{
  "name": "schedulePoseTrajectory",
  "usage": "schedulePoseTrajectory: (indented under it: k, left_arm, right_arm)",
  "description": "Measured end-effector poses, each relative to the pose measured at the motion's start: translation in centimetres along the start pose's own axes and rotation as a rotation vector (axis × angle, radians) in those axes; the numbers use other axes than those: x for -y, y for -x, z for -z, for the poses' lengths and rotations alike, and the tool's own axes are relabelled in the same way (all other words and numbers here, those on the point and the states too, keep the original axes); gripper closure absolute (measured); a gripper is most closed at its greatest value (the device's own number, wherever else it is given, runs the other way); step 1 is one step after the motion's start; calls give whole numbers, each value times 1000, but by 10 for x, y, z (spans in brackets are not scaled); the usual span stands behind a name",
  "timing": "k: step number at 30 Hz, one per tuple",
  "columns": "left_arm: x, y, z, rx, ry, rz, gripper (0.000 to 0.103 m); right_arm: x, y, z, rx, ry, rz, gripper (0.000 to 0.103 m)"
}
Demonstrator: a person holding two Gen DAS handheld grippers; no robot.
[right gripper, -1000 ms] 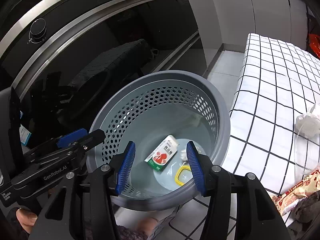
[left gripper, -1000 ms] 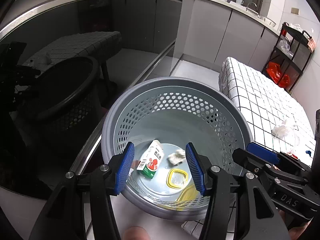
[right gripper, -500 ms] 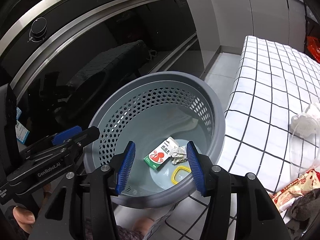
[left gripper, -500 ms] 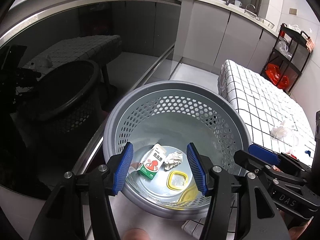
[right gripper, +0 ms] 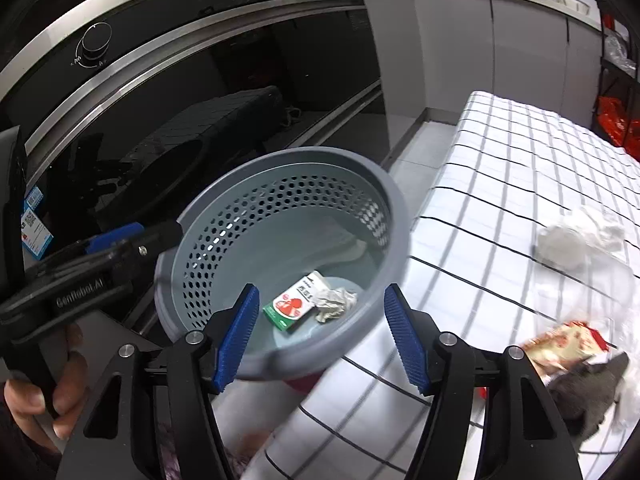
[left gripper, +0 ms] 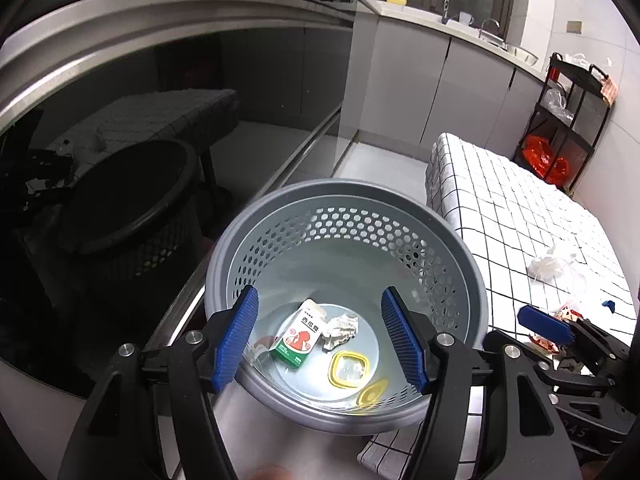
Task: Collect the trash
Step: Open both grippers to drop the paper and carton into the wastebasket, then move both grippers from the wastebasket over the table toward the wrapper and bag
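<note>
A grey perforated bin (left gripper: 344, 200) (right gripper: 280, 160) stands beside the checked table. In it lie a green and white carton (left gripper: 298, 336) (right gripper: 292, 306), a crumpled paper ball (left gripper: 340, 326) (right gripper: 334, 304) and a yellow square lid (left gripper: 350, 369). My left gripper (left gripper: 320, 344) is open and empty above the bin's near rim. My right gripper (right gripper: 320, 340) is open and empty, also over the near rim. On the table lie a white crumpled wad (right gripper: 564, 244) (left gripper: 544, 268), a clear plastic wrap (right gripper: 600, 280) and a red and cream snack wrapper (right gripper: 568, 340).
The checked tablecloth (right gripper: 500, 184) (left gripper: 500, 200) covers the table to the right. A dark glass oven front (right gripper: 200, 100) with a knob (right gripper: 94, 42) is on the left. A black shelf rack (left gripper: 568, 120) with red bags stands at the far right.
Both grippers have drawn back and up from the bin, so it looks smaller. The right gripper has swung right, showing more of the table trash.
</note>
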State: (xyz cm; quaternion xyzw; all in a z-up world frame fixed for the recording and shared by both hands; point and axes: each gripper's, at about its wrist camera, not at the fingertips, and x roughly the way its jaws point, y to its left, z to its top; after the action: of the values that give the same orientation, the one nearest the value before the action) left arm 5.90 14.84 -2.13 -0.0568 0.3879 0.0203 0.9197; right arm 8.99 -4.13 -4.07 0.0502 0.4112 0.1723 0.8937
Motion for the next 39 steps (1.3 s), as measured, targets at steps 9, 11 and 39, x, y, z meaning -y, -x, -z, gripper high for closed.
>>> schedulePoseTrajectory:
  k: [9, 11, 39]
  left_arm:
    - [11, 18, 2, 72, -38, 16, 25]
    - [14, 21, 2, 84, -46, 20, 23]
    - [122, 46, 30, 163, -204, 157, 10]
  right_arm:
    - [29, 42, 18, 63, -66, 82, 34]
    - [38, 54, 24, 83, -77, 110, 32]
    - [167, 180, 114, 209, -335, 419, 25]
